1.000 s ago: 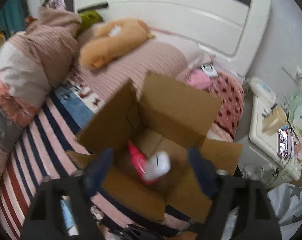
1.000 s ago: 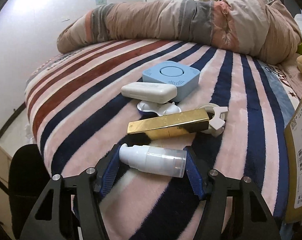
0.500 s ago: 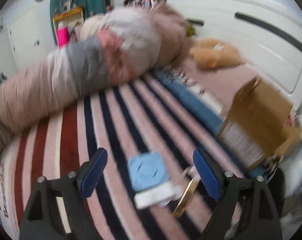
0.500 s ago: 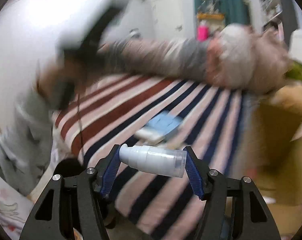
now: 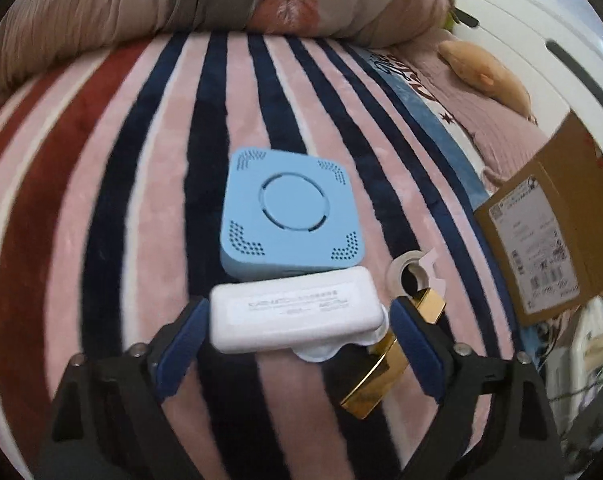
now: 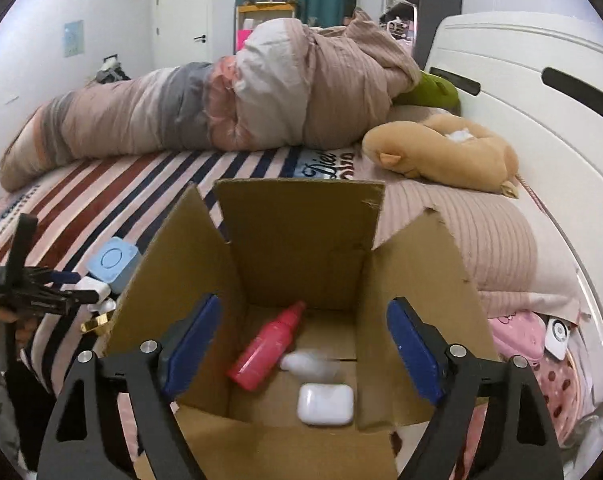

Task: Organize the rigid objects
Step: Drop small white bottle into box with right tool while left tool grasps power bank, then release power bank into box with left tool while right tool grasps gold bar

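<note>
My left gripper (image 5: 295,322) is open, its blue fingers on either side of a white oblong case (image 5: 295,316) that lies on the striped bed. Behind the case sits a light blue square device (image 5: 291,216). A gold bar-shaped box (image 5: 385,364) and a white tape dispenser (image 5: 411,278) lie to the right. My right gripper (image 6: 301,344) is open and empty above the open cardboard box (image 6: 301,224). In the box lie a pink bottle (image 6: 267,350), a blurred white pump bottle (image 6: 309,362) and a white earbud case (image 6: 325,404). The left gripper (image 6: 77,286) also shows at the left of the right wrist view.
A rolled duvet (image 6: 221,96) lies along the far side of the bed. A tan plush toy (image 6: 445,156) lies by the white headboard (image 6: 521,92). The cardboard box (image 5: 557,232) stands at the right in the left wrist view. Pink polka-dot fabric (image 6: 541,364) lies right of the box.
My right gripper carried the white pump bottle from the bed to the box, opened and let it fall in. My left gripper swung from the box to the white oblong case.
</note>
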Demonstrator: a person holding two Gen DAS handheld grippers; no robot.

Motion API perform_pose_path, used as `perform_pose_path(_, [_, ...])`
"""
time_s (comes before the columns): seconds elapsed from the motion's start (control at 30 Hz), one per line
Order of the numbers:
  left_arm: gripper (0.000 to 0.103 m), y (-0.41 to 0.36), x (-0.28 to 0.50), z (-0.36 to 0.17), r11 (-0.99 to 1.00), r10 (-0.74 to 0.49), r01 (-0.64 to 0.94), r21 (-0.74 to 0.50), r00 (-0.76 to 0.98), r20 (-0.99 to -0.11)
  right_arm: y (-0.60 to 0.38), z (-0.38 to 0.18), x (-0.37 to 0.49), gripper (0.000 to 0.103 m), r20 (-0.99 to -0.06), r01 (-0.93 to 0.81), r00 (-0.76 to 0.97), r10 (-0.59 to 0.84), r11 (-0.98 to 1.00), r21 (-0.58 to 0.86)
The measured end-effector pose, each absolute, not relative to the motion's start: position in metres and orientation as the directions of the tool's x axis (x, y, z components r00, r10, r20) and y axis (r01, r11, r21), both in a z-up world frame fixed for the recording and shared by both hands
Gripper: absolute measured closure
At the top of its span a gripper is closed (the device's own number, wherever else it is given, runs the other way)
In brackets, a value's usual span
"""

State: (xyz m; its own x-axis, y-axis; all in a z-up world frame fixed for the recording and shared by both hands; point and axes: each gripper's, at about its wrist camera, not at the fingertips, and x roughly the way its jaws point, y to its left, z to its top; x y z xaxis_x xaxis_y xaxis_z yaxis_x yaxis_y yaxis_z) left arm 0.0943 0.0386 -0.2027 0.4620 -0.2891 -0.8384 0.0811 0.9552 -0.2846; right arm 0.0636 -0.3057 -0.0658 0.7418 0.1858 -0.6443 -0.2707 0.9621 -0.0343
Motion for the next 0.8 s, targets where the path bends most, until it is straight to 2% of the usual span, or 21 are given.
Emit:
perform_pose_path(0.17, [0.011,0.041,0.102,-0.212,0.955,-0.27,0.019,-0.297,0.481,-0.834,-0.286,-0.055,0.047,0.019,-0.585,-0.381,0.75,0.307,0.924,-0.005])
perform_pose_path(0.27, [0.019,0.043,0.102,-0.212,0.956,-0.248,-0.013,-0.294,0.502,-0.829,-0.266,-0.044,0.035,0.019,-0.55,-0.446,0.751,0.365,0.895,-0.015])
perform_pose_path(0.43, [0.019,0.051,0.094,-0.201,0.959,-0.245,0.003,-0.284,0.517,-0.82,-0.218,-0.033,0.013,0.019,-0.524,-0.621,0.675,0.519,0.784,-0.024])
perform_pose_path(0.5, [0.019,0.058,0.087,-0.184,0.961,-0.237,0.009,-0.276,0.536,-0.81,-0.199,-0.036,0.005,0.019,-0.533,-0.693,0.622,0.574,0.72,-0.034])
perform_pose_path(0.63, [0.019,0.06,0.074,-0.127,0.972,-0.221,0.07,-0.226,0.604,-0.765,-0.157,-0.067,0.003,0.018,-0.625,-0.804,0.443,0.643,0.593,0.04])
perform_pose_path(0.73, [0.019,0.045,0.065,-0.075,0.968,-0.249,0.16,-0.191,0.641,-0.726,-0.133,-0.114,0.01,0.005,-0.661,-0.801,0.425,0.619,0.597,0.044])
perform_pose_path(0.8, [0.019,0.028,0.062,-0.05,0.96,-0.278,0.224,-0.171,0.65,-0.707,-0.12,-0.148,0.016,0.005,-0.677,-0.794,0.442,0.589,0.608,0.01])
